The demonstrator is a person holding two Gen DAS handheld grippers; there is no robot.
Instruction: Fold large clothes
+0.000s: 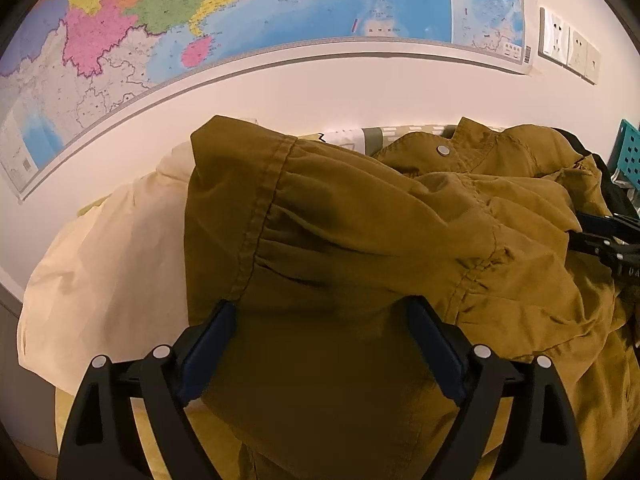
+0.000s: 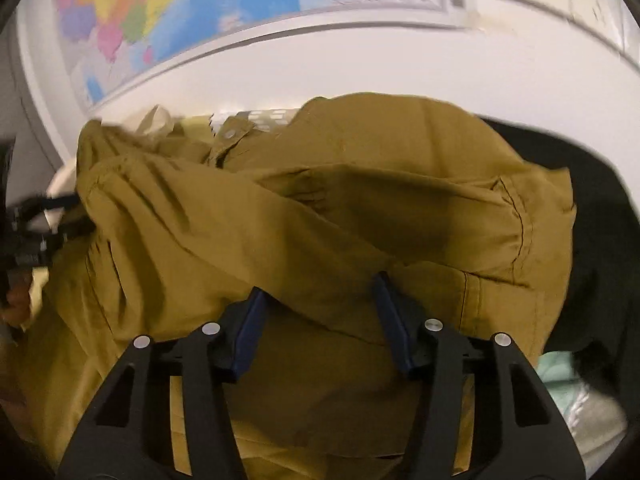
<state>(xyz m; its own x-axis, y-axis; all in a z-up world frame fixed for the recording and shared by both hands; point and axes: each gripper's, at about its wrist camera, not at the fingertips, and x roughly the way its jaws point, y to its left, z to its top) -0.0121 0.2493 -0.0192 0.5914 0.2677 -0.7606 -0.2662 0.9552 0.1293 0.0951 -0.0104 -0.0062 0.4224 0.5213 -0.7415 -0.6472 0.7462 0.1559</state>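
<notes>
Blur smears the right wrist view, so the dark mass at its right edge stays unreadable, and the mustard jacket [image 1: 360, 216] covers whatever surface it is heaped on below the wall map [image 1: 240, 12], one cream garment [image 1: 108, 264] beside it. One jacket, two tongs: the left gripper [image 1: 320, 316] stands wide, fabric between its pads, though whether they pinch it I cannot tell. The right gripper [image 2: 320, 292] is half open over a fold, pads apparently clear of it.
</notes>
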